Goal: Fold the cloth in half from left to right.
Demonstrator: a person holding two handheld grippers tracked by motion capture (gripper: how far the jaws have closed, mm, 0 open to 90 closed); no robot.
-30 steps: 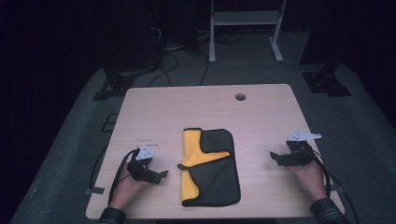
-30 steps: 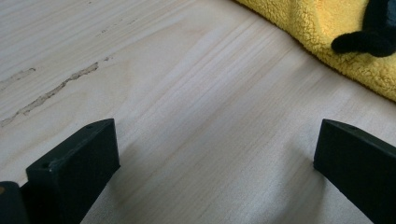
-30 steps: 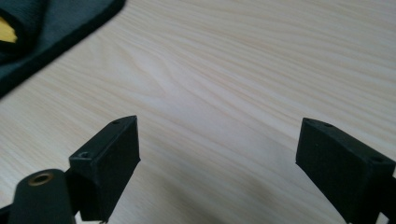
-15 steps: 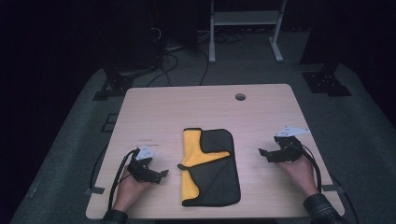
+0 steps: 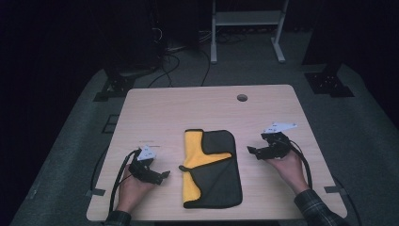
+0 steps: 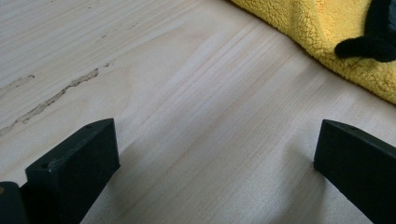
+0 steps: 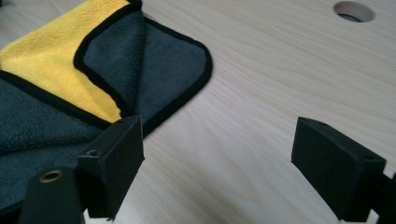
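A folded cloth (image 5: 211,167), yellow on one face and dark grey on the other with black trim, lies in the middle of the wooden table (image 5: 188,108). My left gripper (image 5: 160,176) rests on the table just left of the cloth, open, with bare wood between its jaws (image 6: 215,154). A yellow edge of the cloth (image 6: 327,32) fills the top right of the left gripper view. My right gripper (image 5: 251,151) is just right of the cloth, open. In its view, the cloth's grey corner (image 7: 154,60) lies beside the left jaw.
A round cable hole (image 5: 242,97) sits near the table's far edge, also seen as the hole (image 7: 353,10) in the right gripper view. A scratch (image 6: 56,95) marks the wood. Behind the table stand a white frame (image 5: 244,28) and loose cables on grey carpet.
The right gripper has moved left, toward the cloth's right edge. The left gripper and the cloth have stayed where they were.
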